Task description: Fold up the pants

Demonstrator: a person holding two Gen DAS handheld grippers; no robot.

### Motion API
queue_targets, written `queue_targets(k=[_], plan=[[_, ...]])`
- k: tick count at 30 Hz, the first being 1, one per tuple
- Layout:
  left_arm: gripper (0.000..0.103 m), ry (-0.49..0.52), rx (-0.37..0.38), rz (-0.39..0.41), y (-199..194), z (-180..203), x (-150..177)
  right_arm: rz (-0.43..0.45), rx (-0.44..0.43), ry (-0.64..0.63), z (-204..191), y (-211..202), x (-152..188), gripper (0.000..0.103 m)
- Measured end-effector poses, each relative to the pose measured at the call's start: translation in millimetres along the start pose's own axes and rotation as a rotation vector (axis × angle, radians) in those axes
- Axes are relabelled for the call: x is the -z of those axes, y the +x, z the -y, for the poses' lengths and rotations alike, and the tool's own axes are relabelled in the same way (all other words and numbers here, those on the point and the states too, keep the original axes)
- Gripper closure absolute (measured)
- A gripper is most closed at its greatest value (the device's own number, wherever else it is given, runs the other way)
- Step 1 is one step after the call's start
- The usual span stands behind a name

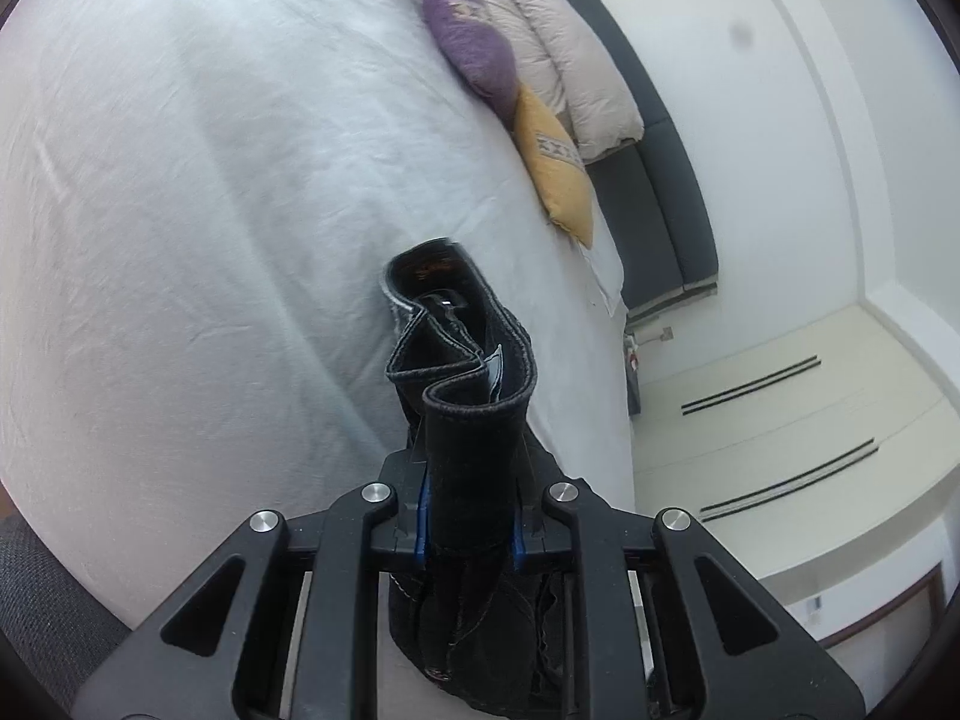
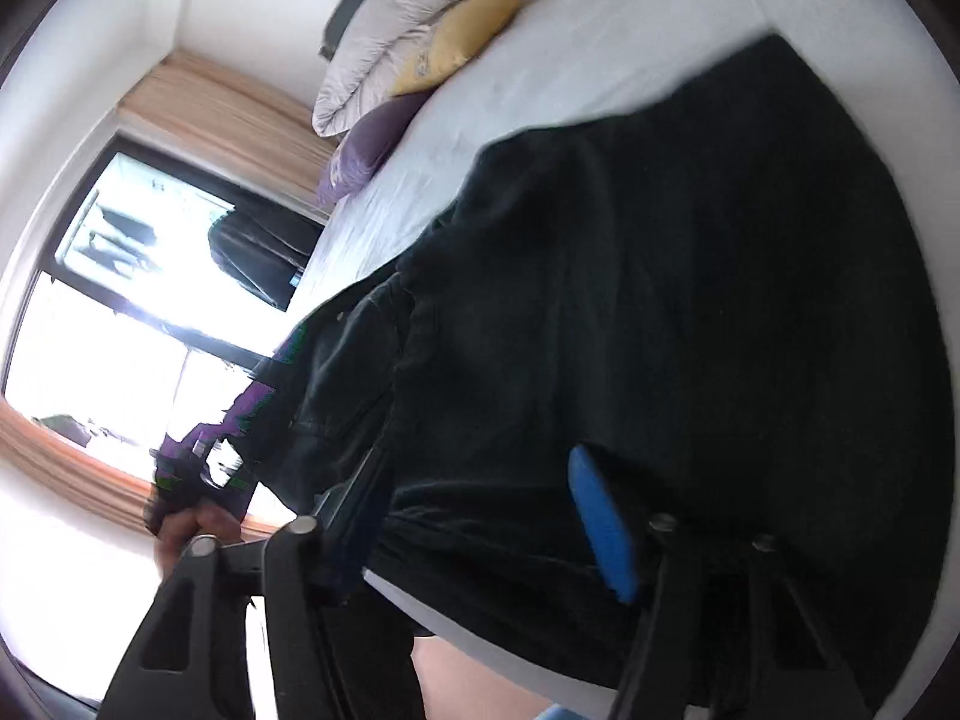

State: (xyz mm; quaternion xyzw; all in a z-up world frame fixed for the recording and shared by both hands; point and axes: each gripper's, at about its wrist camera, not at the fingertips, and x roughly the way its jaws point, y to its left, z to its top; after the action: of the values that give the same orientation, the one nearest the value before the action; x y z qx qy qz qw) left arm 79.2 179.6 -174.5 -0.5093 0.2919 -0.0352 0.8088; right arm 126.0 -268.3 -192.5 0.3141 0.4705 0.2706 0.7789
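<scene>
The pants are black denim. In the left wrist view my left gripper [image 1: 469, 531] is shut on a bunched fold of the pants [image 1: 462, 360], near the waistband, held up above the white bed [image 1: 180, 210]. In the right wrist view the pants [image 2: 690, 300] spread dark across the bed [image 2: 600, 60] and fill most of the frame. My right gripper [image 2: 480, 540] stands at the near edge of the cloth; one blue pad [image 2: 600, 522] shows against the fabric, the other finger is hidden by it. The view is blurred.
A purple pillow [image 1: 468, 42], a yellow pillow [image 1: 555, 174] and a folded beige duvet [image 1: 558, 48] lie at the head of the bed by a dark headboard [image 1: 666, 180]. In the right wrist view a bright window [image 2: 120, 330] with a dark jacket [image 2: 264, 252] lies beyond the bed.
</scene>
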Motion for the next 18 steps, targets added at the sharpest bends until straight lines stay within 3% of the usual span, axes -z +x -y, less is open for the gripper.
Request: queue_targets(k=[2,3,10,14,18], plan=[[0.087,0.042,-0.001,0.004,-3.0,16.7,1.4,0.01,-0.106,0.107,4.1,-12.2,-6.8,0.026],[0.087,0.063,-0.003,0.004,-3.7,25.8,2.7,0.023,-0.137,0.135,7.5,-15.8,-10.0,0.025],[0.087,0.336,0.018,-0.031,3.6,136.5,31.9,0.147,-0.179,0.201,25.9,-59.9,-34.2,0.02],[0.087,0.593,0.03,-0.113,24.6,217.7,88.7,0.179,-0.175,0.249,50.4,-76.6,-38.9,0.019],[0.087,0.871,0.03,-0.23,57.3,272.3,176.3,0.217,-0.206,0.32,75.4,-91.6,-39.4,0.017]])
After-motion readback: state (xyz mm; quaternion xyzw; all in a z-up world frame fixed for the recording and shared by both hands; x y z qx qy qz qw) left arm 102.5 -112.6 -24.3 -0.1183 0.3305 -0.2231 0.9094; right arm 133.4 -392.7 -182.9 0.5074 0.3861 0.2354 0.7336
